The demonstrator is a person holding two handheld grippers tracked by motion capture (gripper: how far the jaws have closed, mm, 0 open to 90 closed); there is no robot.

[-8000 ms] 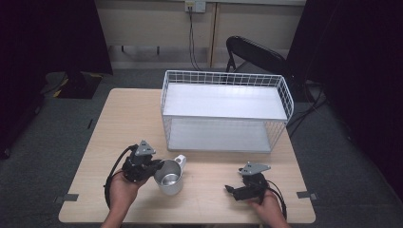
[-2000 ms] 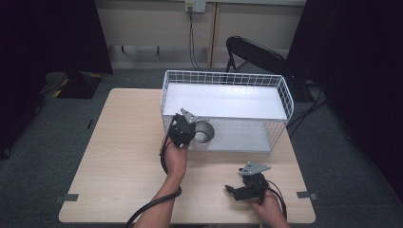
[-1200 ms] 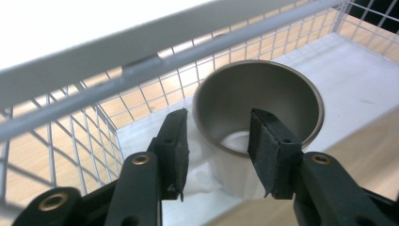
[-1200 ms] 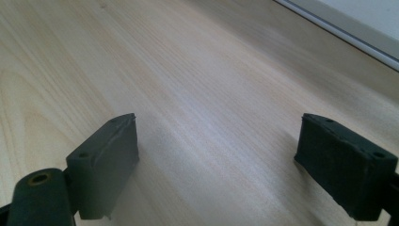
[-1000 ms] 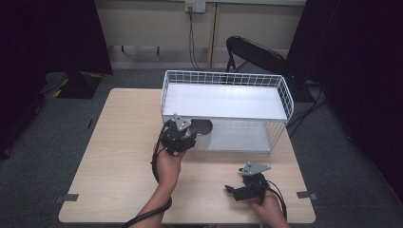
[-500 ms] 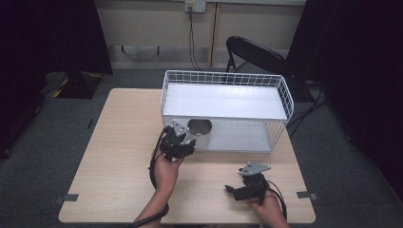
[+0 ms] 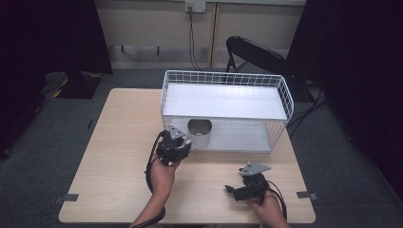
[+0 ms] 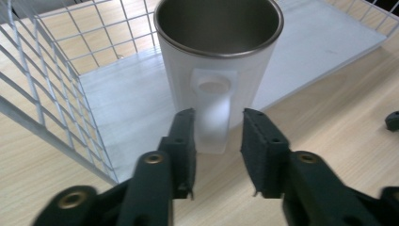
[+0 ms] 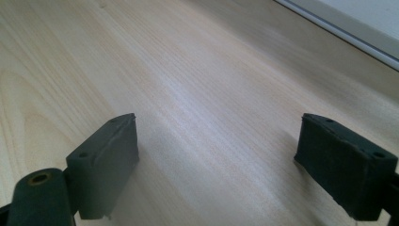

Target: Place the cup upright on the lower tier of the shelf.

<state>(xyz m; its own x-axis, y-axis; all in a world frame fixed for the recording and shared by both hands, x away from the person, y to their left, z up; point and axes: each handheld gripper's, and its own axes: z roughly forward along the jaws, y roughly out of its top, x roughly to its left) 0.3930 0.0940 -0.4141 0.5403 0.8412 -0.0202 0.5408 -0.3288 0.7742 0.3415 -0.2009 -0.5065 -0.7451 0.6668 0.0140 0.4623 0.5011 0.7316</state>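
Observation:
A white mug with a steel inside point(image 7: 199, 131) point(image 8: 217, 56) stands upright on the lower shelf of the white wire rack point(image 7: 228, 78), at its front left corner, with its handle point(image 8: 212, 117) towards me. My left gripper point(image 7: 184, 143) point(image 8: 219, 123) sits just in front of it, open. Its jaws have just been closing and now flank the handle's lower end, with a gap on the right side. My right gripper point(image 7: 231, 191) point(image 9: 216, 155) rests on the table near the front right, wide open over bare wood.
The rack's wire side wall point(image 8: 47, 108) rises left of the mug. Bare wooden table point(image 7: 119, 142) stretches to the left and between the two hands. A black chair point(image 7: 256, 52) stands behind the rack.
My left gripper carried the mug from the table into the rack's lower shelf, let go of it and drew back a little towards the person. The right gripper stayed put.

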